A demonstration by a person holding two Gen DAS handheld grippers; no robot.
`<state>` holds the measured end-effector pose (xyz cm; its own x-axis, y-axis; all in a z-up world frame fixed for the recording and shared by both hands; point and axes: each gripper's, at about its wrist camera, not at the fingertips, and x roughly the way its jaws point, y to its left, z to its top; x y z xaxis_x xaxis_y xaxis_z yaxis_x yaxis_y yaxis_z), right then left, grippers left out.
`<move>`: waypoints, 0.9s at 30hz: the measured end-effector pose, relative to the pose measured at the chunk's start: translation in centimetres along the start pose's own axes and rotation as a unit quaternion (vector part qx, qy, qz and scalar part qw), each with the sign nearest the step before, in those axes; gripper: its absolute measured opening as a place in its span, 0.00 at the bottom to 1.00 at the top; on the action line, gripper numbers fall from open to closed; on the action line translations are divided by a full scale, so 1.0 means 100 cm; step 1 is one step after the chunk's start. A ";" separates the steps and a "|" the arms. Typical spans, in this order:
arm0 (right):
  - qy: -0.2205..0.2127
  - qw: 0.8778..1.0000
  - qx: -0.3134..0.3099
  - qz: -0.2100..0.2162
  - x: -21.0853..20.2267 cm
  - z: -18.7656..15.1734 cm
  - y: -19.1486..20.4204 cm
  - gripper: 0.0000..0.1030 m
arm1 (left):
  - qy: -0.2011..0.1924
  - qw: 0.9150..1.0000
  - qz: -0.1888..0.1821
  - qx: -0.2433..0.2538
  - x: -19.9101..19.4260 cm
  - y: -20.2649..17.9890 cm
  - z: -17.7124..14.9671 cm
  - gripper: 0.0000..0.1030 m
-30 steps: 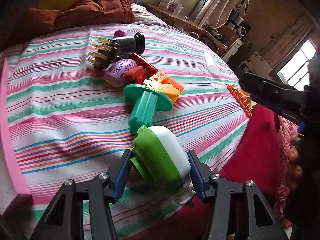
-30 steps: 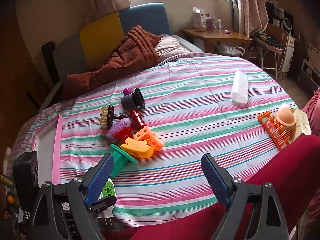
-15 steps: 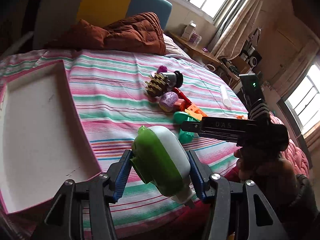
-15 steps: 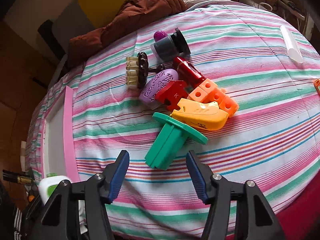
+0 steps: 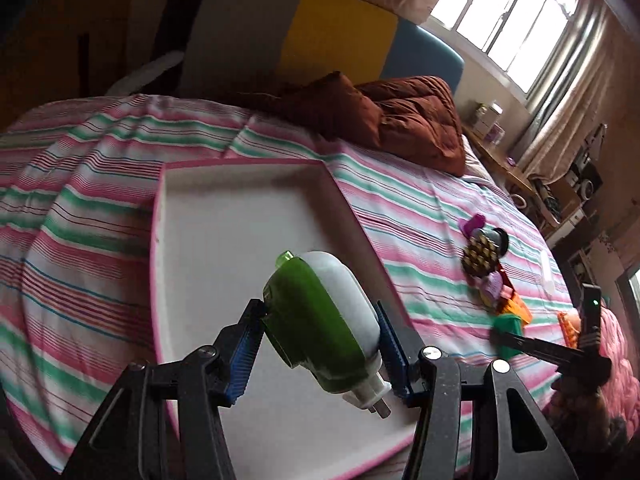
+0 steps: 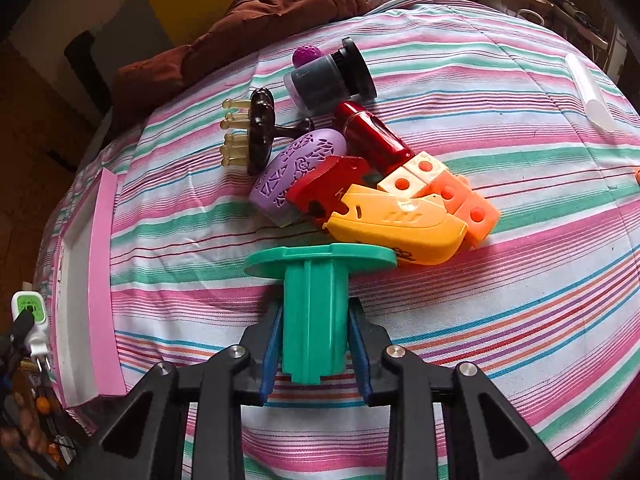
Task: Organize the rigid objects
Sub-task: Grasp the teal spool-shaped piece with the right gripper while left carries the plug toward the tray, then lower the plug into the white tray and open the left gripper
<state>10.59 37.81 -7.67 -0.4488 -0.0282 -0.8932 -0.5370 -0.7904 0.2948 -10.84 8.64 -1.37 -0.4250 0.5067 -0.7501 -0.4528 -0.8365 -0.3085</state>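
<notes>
Both claws grip: my right gripper (image 6: pixel 314 344) has just closed on the green stand (image 6: pixel 314 300); my left gripper (image 5: pixel 320 356) clamps the green-and-white plug (image 5: pixel 320 320), pink-rimmed tray (image 5: pixel 240 168) beneath.

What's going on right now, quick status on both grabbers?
Left gripper holds green plug over the tray. Right gripper, jaws just closing, clamps teal stand. Yellow toy overlaps its disc.

Daylight from the window (image 5: pixel 516 20); fisheye-bent, dim corners.

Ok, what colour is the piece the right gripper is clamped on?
Teal green piece, clearest in the right wrist view.
</notes>
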 end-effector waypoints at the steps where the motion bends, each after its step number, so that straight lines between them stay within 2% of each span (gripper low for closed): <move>1: 0.000 1.000 -0.001 0.003 0.000 0.000 -0.001 0.29 | 0.001 1.000 0.009 0.000 0.004 0.006 0.006 0.54; 5: -0.006 1.000 -0.018 0.002 -0.003 -0.003 -0.004 0.29 | 0.008 0.999 0.043 0.007 0.027 0.027 0.025 0.54; 14: -0.008 1.000 -0.029 0.007 -0.001 -0.007 0.001 0.29 | 0.036 0.995 0.091 0.021 0.076 0.052 0.054 0.54; 18: -0.009 0.999 -0.033 0.005 -0.003 -0.009 -0.001 0.29 | 0.034 0.994 0.102 0.030 0.083 0.056 0.060 0.55; 24: -0.010 0.999 -0.035 0.002 0.001 -0.006 0.004 0.29 | 0.026 0.994 0.107 0.015 0.080 0.063 0.065 0.55; 27: -0.010 0.999 -0.036 0.000 0.002 -0.007 0.005 0.29 | 0.020 0.994 0.105 0.009 0.073 0.063 0.062 0.62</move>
<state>10.68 36.98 -7.90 -0.4633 -0.0159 -0.8861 -0.4851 -0.8322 0.2686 -21.62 8.31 -5.17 -0.4793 0.3130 -0.8199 -0.3725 -0.9185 -0.1328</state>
